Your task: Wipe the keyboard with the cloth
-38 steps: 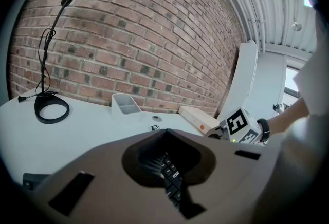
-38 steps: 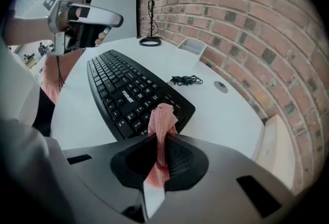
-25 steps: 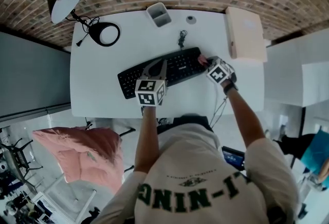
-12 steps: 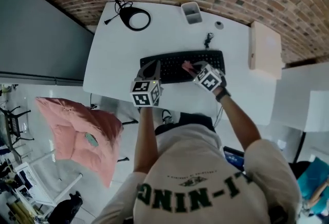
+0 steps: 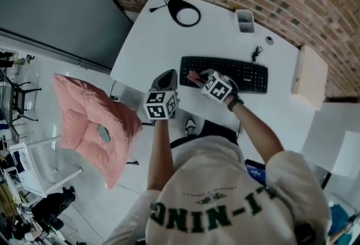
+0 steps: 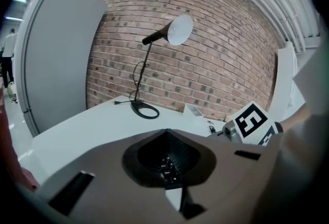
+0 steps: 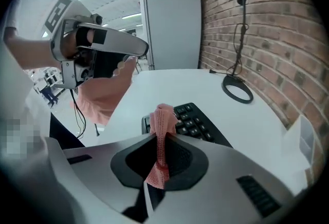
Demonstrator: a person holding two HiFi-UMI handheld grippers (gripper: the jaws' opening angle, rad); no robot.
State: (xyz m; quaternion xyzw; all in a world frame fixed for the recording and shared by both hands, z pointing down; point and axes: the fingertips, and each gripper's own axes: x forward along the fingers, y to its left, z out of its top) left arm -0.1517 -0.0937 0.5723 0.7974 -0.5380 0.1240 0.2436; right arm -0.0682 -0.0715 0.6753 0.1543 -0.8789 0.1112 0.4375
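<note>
My right hand-held gripper (image 5: 198, 78) is clamped on the pink cloth (image 7: 164, 119), whose free end hangs over the left end of the keyboard (image 5: 239, 73) on the white tabletop (image 5: 149, 36). To wipe well, I'd press the cloth onto the keys and drag it evenly rightward, row by row. My left hand-held gripper (image 5: 167, 76), jaws together and empty, hovers by the keyboard's near-left corner and could steady it.
</note>
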